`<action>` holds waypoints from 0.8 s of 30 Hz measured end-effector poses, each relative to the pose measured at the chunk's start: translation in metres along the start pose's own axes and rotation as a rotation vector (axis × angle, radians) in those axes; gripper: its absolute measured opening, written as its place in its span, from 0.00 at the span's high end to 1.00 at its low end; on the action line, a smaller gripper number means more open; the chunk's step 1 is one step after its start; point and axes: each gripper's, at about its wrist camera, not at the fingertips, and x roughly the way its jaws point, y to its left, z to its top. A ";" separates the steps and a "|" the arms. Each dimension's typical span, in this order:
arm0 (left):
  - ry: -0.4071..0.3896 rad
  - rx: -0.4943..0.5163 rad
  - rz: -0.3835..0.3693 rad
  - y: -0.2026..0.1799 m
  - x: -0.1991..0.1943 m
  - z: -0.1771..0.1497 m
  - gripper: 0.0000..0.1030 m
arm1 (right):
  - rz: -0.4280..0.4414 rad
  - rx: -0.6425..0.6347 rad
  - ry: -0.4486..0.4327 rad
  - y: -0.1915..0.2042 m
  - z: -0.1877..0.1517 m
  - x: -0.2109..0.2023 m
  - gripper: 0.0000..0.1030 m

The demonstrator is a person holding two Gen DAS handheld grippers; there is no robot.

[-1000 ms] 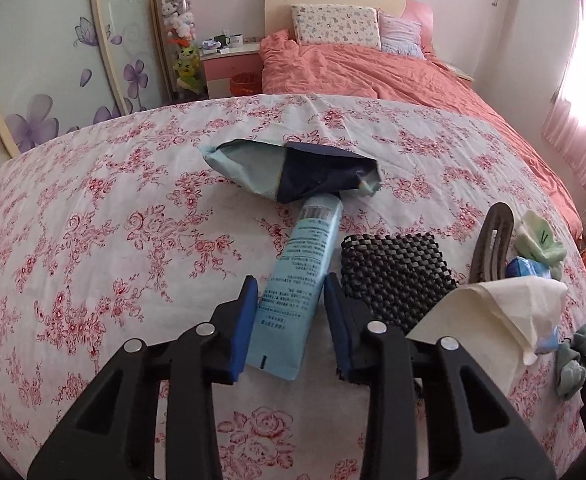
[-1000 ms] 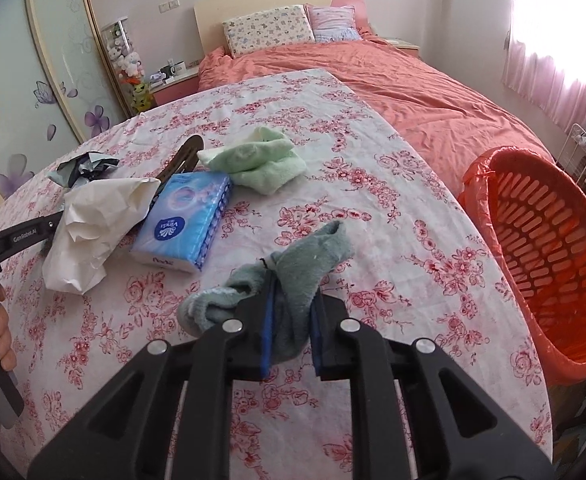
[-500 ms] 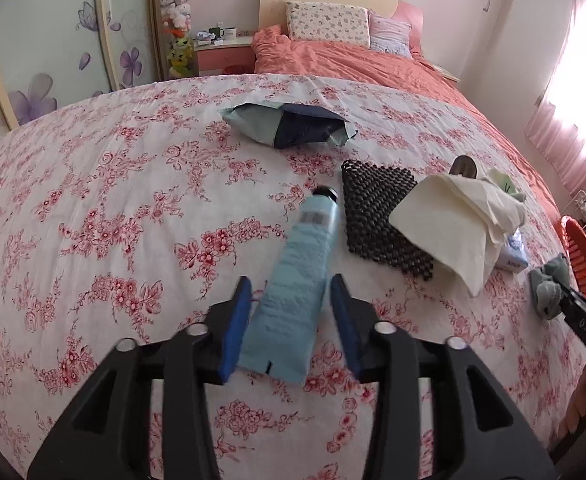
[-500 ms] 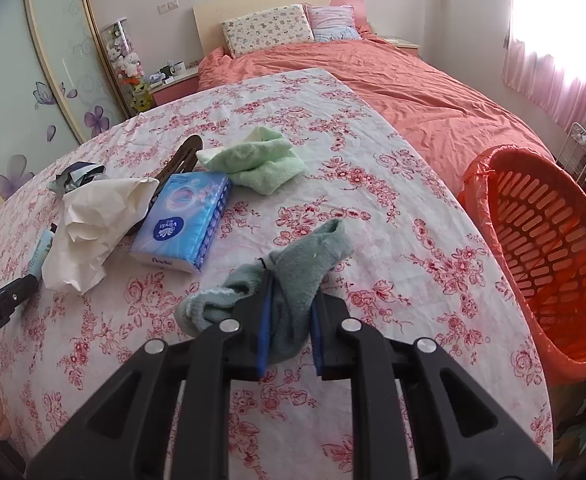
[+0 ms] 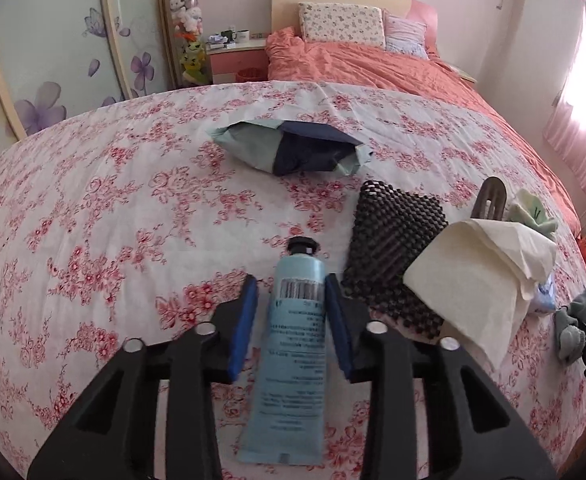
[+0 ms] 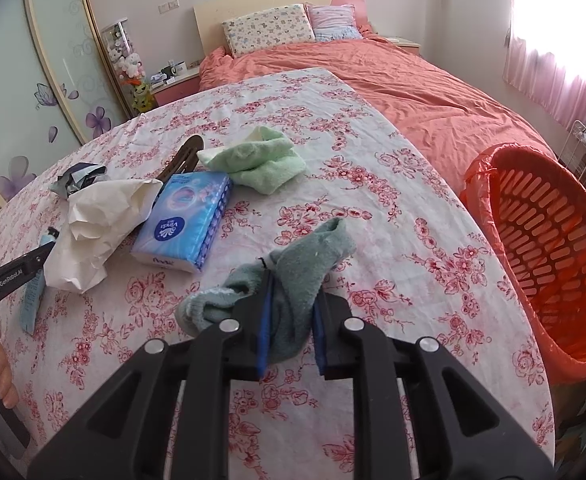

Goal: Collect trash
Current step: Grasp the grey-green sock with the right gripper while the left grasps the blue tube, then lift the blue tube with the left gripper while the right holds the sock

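A light blue tube [image 5: 293, 344] with a black cap lies on the floral tablecloth [image 5: 93, 240] between the fingers of my left gripper [image 5: 291, 292]. The jaws stand open on either side of it with a small gap on each side. My right gripper [image 6: 291, 292] is shut on a grey-green sock [image 6: 293, 276] that rests on the cloth. A crumpled white tissue [image 5: 481, 280] and a crumpled blue-and-teal bag [image 5: 289, 152] lie further off. An orange basket [image 6: 549, 256] lined with a red bag stands right of the table.
A black mesh mat [image 5: 393, 240], a blue tissue pack [image 6: 185, 220], a green towel [image 6: 257, 164] and a brown hair clip [image 6: 183, 158] lie on the table. A bed [image 6: 393, 76] is behind the table. The left gripper's arm [image 6: 9, 276] shows at the left edge.
My left gripper has moved forward along the tube, so the cap end now sits between the fingertips. The right gripper has stayed shut on the sock in the same place.
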 end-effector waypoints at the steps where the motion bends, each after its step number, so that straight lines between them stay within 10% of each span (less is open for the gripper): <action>1: 0.001 -0.002 -0.003 0.003 -0.002 -0.002 0.72 | 0.001 0.001 0.000 0.000 0.000 0.000 0.82; 24: -0.033 0.004 0.013 0.016 -0.013 -0.019 0.72 | 0.015 0.003 0.001 -0.002 0.000 0.001 0.78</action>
